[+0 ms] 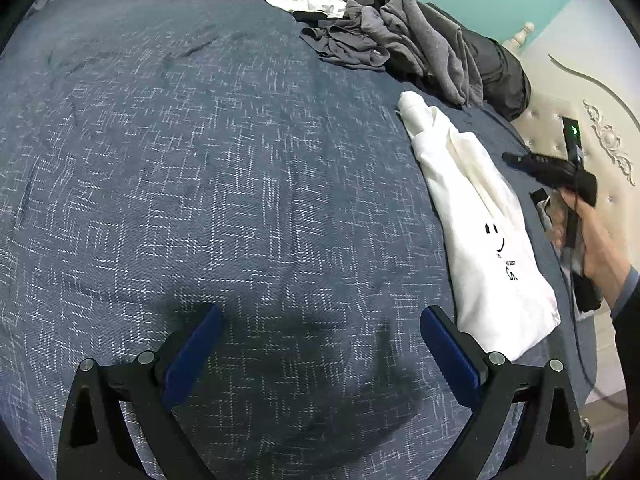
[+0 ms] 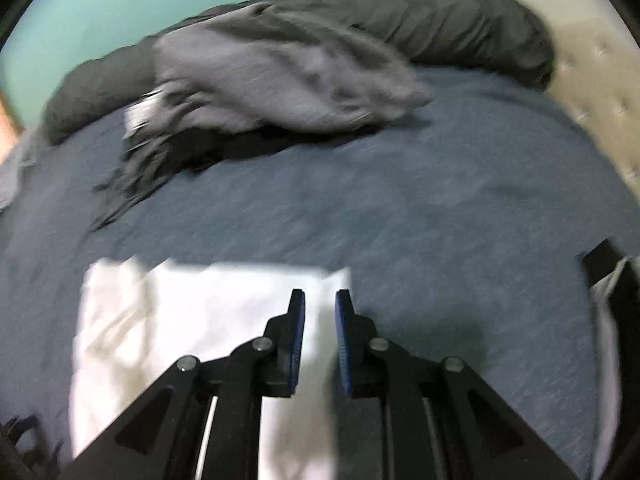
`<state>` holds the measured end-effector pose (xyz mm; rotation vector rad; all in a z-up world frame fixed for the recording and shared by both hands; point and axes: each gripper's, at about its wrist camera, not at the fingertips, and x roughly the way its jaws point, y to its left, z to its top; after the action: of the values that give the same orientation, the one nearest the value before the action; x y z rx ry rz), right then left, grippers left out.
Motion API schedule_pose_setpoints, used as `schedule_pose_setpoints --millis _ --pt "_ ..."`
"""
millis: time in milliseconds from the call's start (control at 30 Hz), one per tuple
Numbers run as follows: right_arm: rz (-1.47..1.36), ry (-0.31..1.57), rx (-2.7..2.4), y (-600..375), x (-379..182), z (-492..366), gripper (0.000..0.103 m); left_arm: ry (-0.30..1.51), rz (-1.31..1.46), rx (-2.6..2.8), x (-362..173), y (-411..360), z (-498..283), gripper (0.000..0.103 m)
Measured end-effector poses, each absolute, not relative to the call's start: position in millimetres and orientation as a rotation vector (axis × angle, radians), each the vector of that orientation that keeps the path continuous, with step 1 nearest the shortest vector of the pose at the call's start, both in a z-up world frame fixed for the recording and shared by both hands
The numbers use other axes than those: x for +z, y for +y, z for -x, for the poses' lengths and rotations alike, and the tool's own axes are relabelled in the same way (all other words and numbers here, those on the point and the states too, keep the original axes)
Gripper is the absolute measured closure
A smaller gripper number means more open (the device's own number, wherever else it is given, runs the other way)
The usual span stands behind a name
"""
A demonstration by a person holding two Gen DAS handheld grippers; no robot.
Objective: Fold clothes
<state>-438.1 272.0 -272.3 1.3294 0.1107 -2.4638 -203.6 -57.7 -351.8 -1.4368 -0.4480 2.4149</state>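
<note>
Lying lengthwise, folded white shirt [image 1: 480,216], collar nearest.

The left gripper [image 1: 320,320] hangs over the bed with its two blue-padded fingers [image 1: 192,354] spread wide apart, nothing between them. The right gripper [image 2: 320,300], in its own blurred view, has its jaws drawn close with only a narrow gap showing, and nothing visibly clamped between the pads. In the left wrist view the right gripper sits near the bed's right edge, held in the person's right hand [image 1: 592,236], whose fingers wrap the black handle; a dark sleeve [image 1: 628,304] covers the wrist.
</note>
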Motion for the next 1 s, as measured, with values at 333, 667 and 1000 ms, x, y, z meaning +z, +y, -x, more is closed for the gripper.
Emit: schedule_pose_setpoints --millis 333,667,1000 --pt "-1.425 -0.110 -2.330 306 -290 374 0.089 -0.439 1.427 2.409 -347 -53 204 0.002" --pt "-1.440 -0.181 -2.251 312 -300 364 0.101 -0.437 1.429 2.406 -347 -52 204 0.002" --pt "-1.457 -0.121 -2.336 318 -294 369 0.100 -0.438 1.424 2.399 -344 -52 203 0.002"
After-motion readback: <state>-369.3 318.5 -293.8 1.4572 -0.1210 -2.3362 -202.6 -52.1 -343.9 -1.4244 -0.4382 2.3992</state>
